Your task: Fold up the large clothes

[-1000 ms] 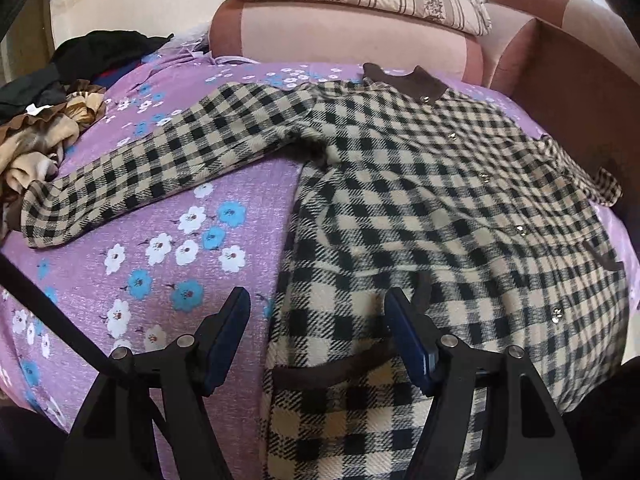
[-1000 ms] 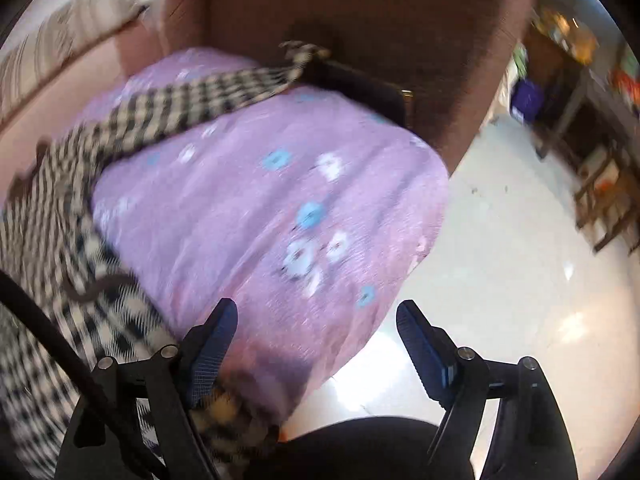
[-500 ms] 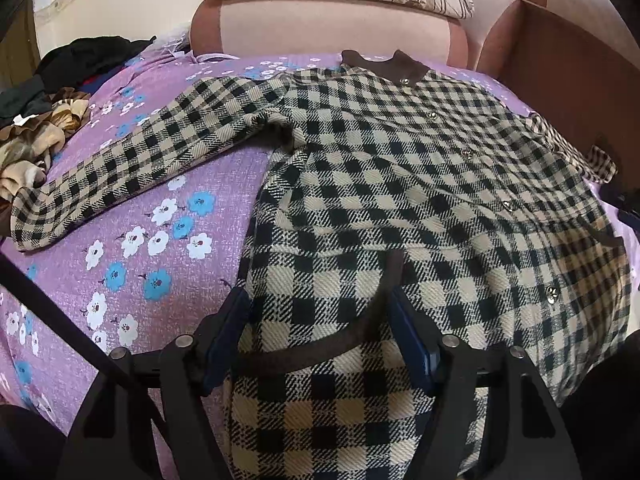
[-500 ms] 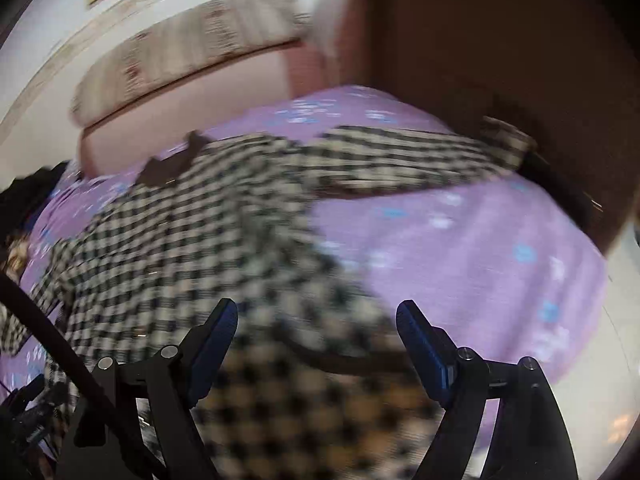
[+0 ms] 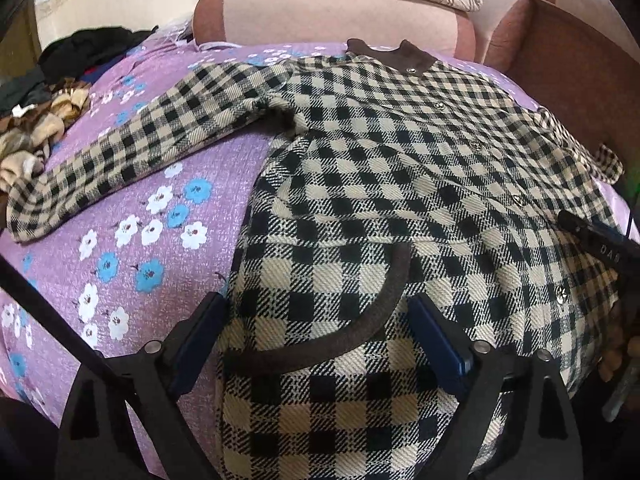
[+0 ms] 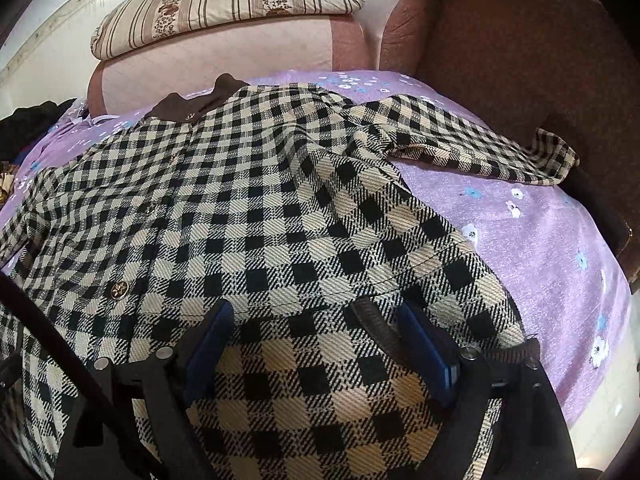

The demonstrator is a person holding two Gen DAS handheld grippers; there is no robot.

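Now checked coat [image 5: 400,168] lies spread.

Purple flowered bedsheet [image 5: 132,184] under spread checked coat [image 5: 400,184], clothes heap [image 5: 44,112] at edge.

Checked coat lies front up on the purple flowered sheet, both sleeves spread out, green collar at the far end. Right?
Not quite: the collar is dark brown, not green, as the left wrist view shows. Otherwise correct: the checked coat lies front up on the purple flowered sheet with both sleeves spread out.
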